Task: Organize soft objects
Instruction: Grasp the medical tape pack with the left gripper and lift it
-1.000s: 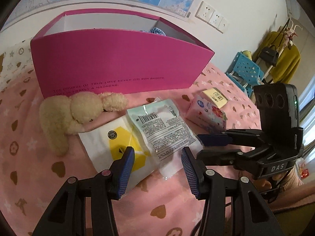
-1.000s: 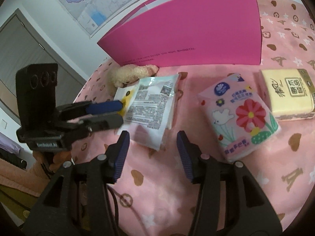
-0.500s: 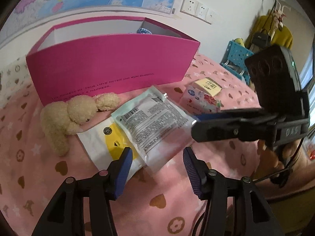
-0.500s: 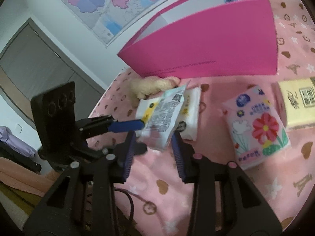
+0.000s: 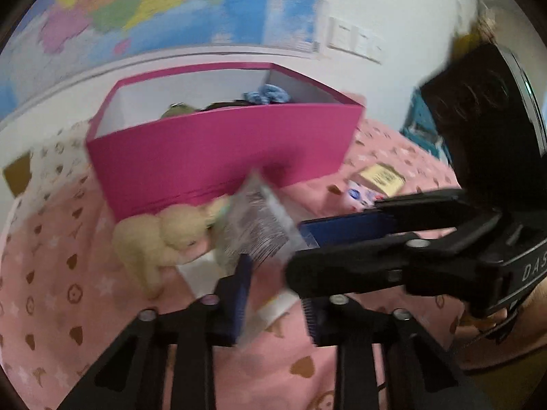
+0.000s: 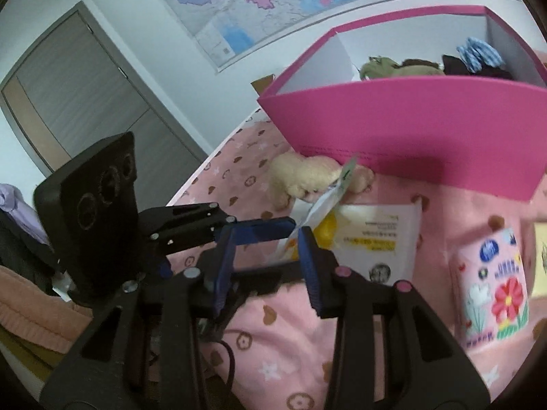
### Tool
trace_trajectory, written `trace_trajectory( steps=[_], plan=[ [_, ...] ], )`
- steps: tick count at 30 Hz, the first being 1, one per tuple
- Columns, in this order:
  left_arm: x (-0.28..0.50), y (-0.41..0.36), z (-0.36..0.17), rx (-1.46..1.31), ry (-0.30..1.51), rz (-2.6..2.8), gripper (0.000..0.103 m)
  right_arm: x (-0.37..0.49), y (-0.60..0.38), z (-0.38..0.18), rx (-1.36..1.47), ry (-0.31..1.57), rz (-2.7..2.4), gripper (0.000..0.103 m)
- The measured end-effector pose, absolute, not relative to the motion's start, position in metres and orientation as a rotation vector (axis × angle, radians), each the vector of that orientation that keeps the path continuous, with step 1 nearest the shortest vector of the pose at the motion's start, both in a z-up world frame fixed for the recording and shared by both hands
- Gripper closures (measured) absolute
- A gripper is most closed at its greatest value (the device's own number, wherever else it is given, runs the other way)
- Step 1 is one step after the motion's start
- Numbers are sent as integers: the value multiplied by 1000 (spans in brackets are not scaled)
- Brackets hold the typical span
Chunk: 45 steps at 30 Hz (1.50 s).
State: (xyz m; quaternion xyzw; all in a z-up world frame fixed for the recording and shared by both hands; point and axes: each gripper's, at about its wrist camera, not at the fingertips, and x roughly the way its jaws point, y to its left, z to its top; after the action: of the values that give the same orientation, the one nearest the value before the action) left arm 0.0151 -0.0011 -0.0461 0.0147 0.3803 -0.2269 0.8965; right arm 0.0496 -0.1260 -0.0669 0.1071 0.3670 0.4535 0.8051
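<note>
A thin clear-and-white printed packet point(image 5: 254, 222) stands on edge, lifted off the pink bedspread point(image 5: 51, 256). It also shows edge-on in the right wrist view point(image 6: 328, 201). My right gripper point(image 6: 266, 259) holds its lower edge against one finger. My left gripper point(image 5: 277, 294) has the packet's bottom between its jaws. The beige plush toy point(image 5: 157, 239) lies before the pink box point(image 5: 222, 150), which holds soft items. A white-and-yellow pack point(image 6: 376, 239) lies flat under the packet.
A floral tissue pack point(image 6: 492, 287) and a yellow tissue pack point(image 5: 381, 179) lie to the right on the bed. A map hangs on the wall behind the box. A door stands at the left in the right wrist view.
The packet has been lifted from flat on the bed to standing on edge. Both grippers rose and tilted up toward the box. My left jaws have narrowed around the packet.
</note>
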Motion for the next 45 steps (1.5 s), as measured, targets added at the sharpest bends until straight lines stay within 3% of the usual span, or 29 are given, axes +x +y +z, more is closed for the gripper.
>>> trace_trajectory(
  steps=[16,28,33,45],
  plan=[
    [45,89,-73,-431,898,-478,80,92,-128,-70,162,766,876,61],
    [67,87,-71,-387,904,-482,80,118,-100,-70,50,742,961,53],
    [67,85,-68,-359,901,-492,80,119,-107,-73,72,743,953,73],
    [55,32,-54,-275,902,-611,78,78,-147,-45,93,719,910,74]
  ],
)
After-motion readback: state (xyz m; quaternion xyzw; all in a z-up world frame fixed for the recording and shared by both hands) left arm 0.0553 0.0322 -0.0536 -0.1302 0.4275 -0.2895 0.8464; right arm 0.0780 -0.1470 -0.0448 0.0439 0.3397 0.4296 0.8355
